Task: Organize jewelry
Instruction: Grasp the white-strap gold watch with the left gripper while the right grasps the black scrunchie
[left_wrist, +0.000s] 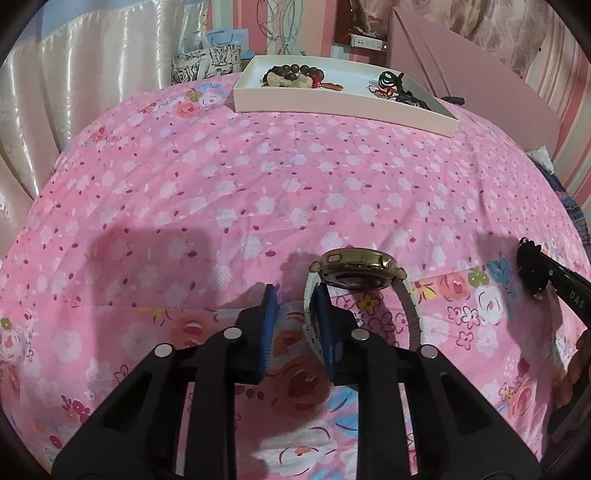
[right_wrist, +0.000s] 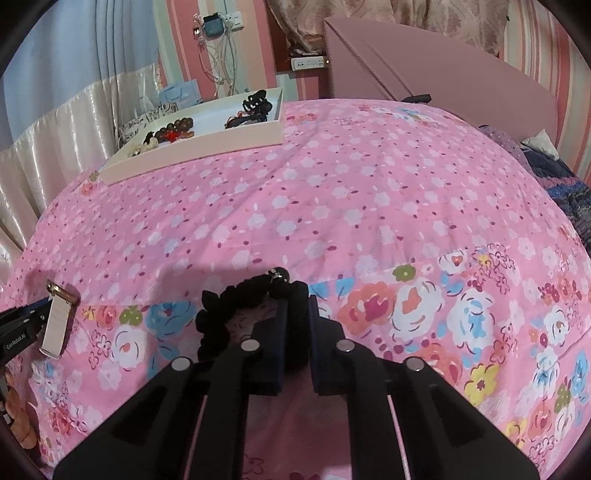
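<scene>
A gold-cased watch (left_wrist: 356, 269) with a pale band stands on edge on the pink floral bedspread (left_wrist: 258, 184). My left gripper (left_wrist: 293, 295) is open around one strand of the band, which lies against the right pad; bedspread shows between the strand and the left pad. From the right wrist view the band (right_wrist: 55, 321) and its gold clasp show at the left edge. My right gripper (right_wrist: 295, 299) is shut on a black ruffled scrunchie (right_wrist: 221, 310) with a small metal bead. The same scrunchie (left_wrist: 532, 269) shows at the right edge of the left wrist view.
A shallow white tray (left_wrist: 332, 107) at the far edge of the bed holds a brown bead bracelet (left_wrist: 295, 72) and black hair clips (left_wrist: 391, 81). A pink headboard (right_wrist: 443, 74) stands behind, a dark knit blanket (right_wrist: 569, 199) lies to the right, and satin curtains (left_wrist: 92, 92) hang to the left.
</scene>
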